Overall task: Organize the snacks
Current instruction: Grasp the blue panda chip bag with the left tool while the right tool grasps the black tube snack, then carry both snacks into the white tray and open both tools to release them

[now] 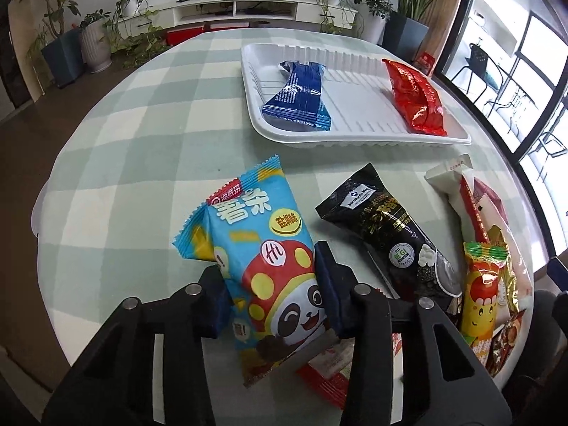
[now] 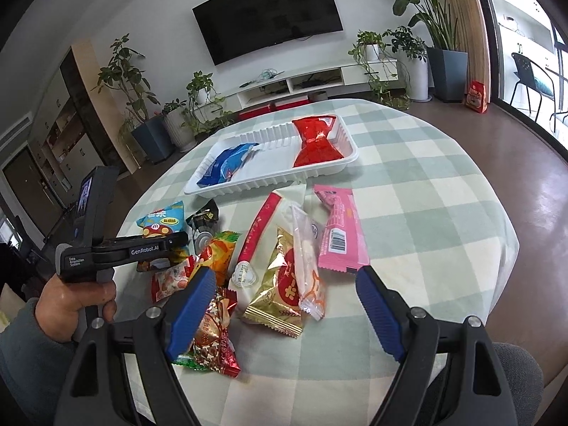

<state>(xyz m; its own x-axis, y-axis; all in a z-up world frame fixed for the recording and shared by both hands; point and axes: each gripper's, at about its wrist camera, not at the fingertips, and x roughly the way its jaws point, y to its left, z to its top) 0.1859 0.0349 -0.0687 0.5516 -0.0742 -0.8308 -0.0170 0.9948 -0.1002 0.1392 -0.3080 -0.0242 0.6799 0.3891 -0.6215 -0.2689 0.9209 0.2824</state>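
Note:
My left gripper (image 1: 273,284) is shut on a light blue panda snack pack (image 1: 259,248), held just above the table; it also shows in the right wrist view (image 2: 165,222). The white tray (image 1: 355,135) holds a dark blue pack (image 1: 301,96) and a red pack (image 1: 415,96). My right gripper (image 2: 287,305) is open and empty over a pile of loose snacks: a gold pack (image 2: 280,284), a pink pack (image 2: 340,234), a clear pack (image 2: 305,259) and a red-striped white pack (image 2: 259,234). A black pack (image 1: 387,227) lies right of the blue pack.
The round table (image 2: 426,213) has a green checked cloth and its edge is close on the right. An orange pack (image 1: 482,291) and other small wrappers (image 2: 216,337) lie near the front. Potted plants and a TV cabinet stand behind the table.

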